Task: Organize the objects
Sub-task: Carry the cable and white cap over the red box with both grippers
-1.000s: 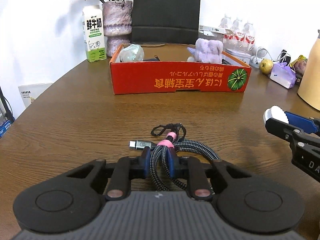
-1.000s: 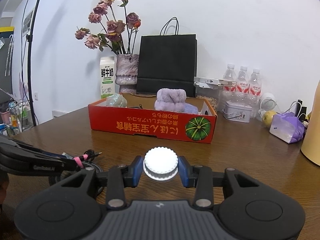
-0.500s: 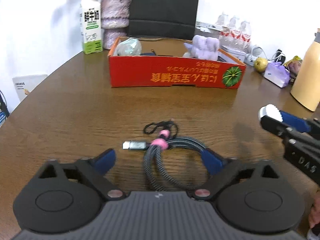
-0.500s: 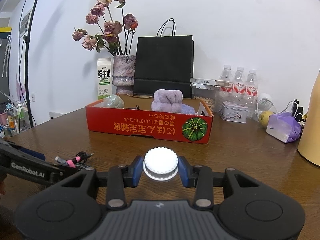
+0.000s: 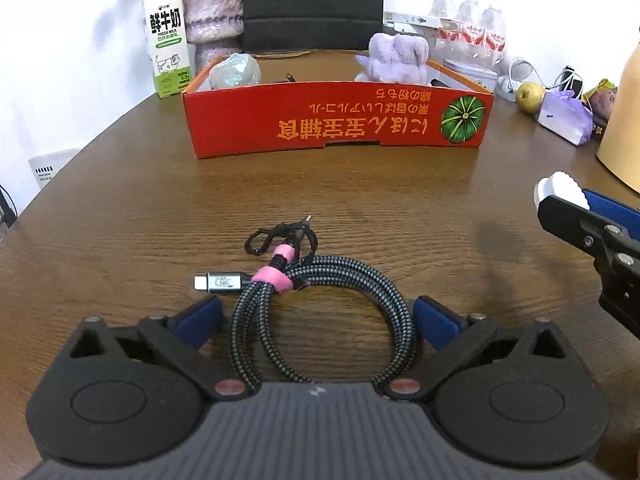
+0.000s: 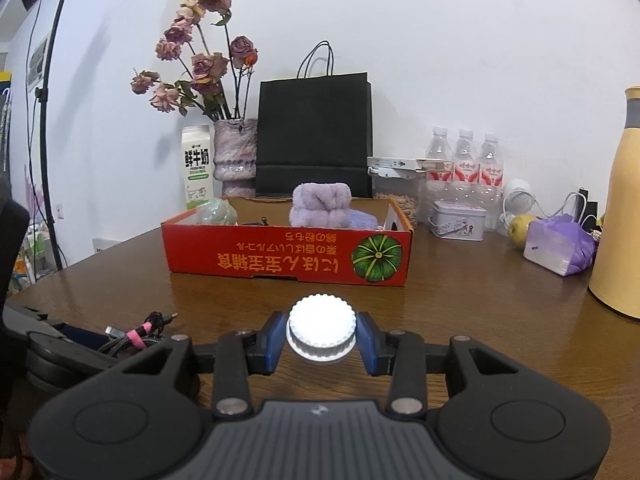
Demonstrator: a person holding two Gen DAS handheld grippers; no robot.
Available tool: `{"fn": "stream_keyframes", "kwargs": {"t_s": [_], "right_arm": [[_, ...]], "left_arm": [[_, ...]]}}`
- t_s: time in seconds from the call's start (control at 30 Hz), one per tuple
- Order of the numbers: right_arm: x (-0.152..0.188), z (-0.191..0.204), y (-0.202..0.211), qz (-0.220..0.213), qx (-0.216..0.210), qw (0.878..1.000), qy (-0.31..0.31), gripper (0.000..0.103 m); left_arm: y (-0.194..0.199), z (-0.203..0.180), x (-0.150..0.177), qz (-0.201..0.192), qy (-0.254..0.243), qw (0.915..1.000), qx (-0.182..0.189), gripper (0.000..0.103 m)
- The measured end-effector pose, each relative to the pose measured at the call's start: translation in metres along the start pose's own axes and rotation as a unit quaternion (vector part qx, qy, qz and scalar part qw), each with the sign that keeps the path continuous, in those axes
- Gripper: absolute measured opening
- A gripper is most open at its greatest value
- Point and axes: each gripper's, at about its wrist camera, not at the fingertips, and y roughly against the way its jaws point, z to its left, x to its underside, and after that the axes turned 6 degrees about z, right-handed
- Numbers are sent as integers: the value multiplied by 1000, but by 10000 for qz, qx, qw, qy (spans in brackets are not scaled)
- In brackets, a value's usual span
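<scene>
A coiled black-and-grey braided cable (image 5: 384, 292) with a pink strap lies flat on the brown table (image 5: 120, 220). My left gripper (image 5: 316, 314) is open wide, a blue pad on either side of the coil, neither touching it. My right gripper (image 6: 321, 336) is shut on a round white ribbed cap (image 6: 321, 330), held a little above the table to the right of the cable. In the left wrist view the cap (image 5: 560, 188) shows at the right edge. Beyond stands a low red cardboard box (image 5: 336, 120) holding a purple fluffy towel (image 5: 396, 58) and a pale green bundle (image 5: 236, 72).
Behind the box stand a milk carton (image 5: 168, 56), a vase of dried roses (image 6: 234, 156) and a black paper bag (image 6: 314, 136). At the right are water bottles (image 6: 464, 164), a tin (image 6: 458, 220), a pear (image 6: 520, 228), a purple bag (image 6: 560, 244) and a tall yellow jug (image 6: 620, 220).
My left gripper let go of the cable and opened wide, then drew back slightly; the coil now rests loose on the table. The right gripper kept still with the cap.
</scene>
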Motion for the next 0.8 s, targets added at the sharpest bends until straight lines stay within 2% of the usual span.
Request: {"fn": "stream_keyframes", "kwargs": {"t_s": [0.07,0.1,0.13,0.27,0.57,0.8], "right_arm": [[0,0,0,1,-28,10000,8,37],[0,1,0,-3,-34,10000,12,37],[0,1,1,-7,-37,10000,18,37],[1,3,1,-11,-38,10000,31,37],[0,8,1,-16,-49,9999,116,37],[-14,12,1,-108,-120,9997,180,37]], "left_arm": [[2,3,2,-40,59,10000,-12,102],[4,5,4,-75,62,10000,-21,93],[8,6,6,-148,52,9999,-48,91],[15,12,10,-180,32,9998,62,90],[44,18,3,-726,0,9973,70,90],[57,24,-14,-1048,80,9944,86,90]]}}
